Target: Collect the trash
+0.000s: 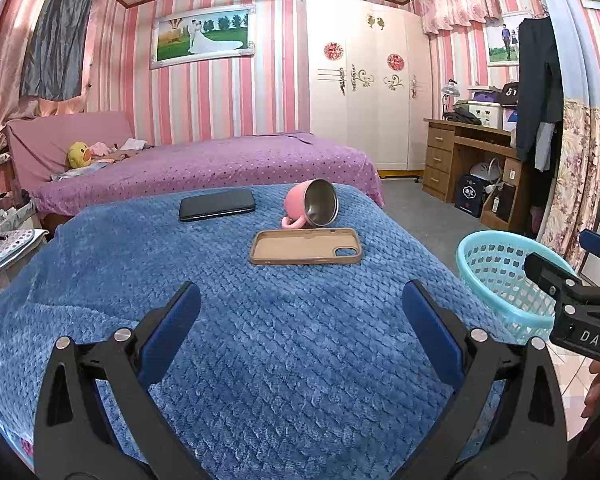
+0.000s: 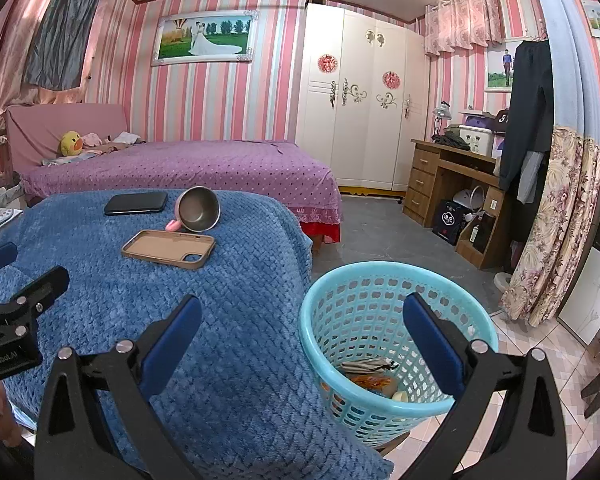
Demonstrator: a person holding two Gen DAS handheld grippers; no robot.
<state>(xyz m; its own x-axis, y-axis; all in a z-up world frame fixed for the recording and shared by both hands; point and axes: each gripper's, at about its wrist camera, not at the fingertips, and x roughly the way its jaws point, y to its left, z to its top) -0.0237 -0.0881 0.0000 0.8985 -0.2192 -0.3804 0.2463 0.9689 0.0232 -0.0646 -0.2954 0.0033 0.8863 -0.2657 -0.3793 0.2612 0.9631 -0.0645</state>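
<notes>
Pink striped walls frame a bedroom where a blue blanket (image 1: 260, 340) covers the near tabletop, with a purple bed (image 1: 220, 164) beyond it at twelve o'clock. On the blanket lie a black phone (image 1: 217, 204), a pink mug (image 1: 311, 203) tipped on its side, and a tan phone case (image 1: 306, 246) just in front of the mug; none of these looks like rubbish, and no scrap shows on the cloth. Off the blanket's edge at three o'clock in the left view sits a blue basket (image 2: 380, 320) on the floor. Both tools are spread wide and hold nothing: the left tool (image 1: 300, 320) hovers over bare blanket, and the right tool (image 2: 302, 328) hangs across the blanket's edge and the basket's rim. Judging by this, the collecting step looks finished or nearly so. The next move calls for a scan of the cloth and floor for any missed scrap, leaving the phone, mug and case alone. Only the right view looks down into the basket, where wrappers and other trash (image 2: 370, 376) lie at the bottom; the left view shows just its outer wall and part of the right tool at its far right edge. The right view likewise catches the left tool at nine o'clock.
</notes>
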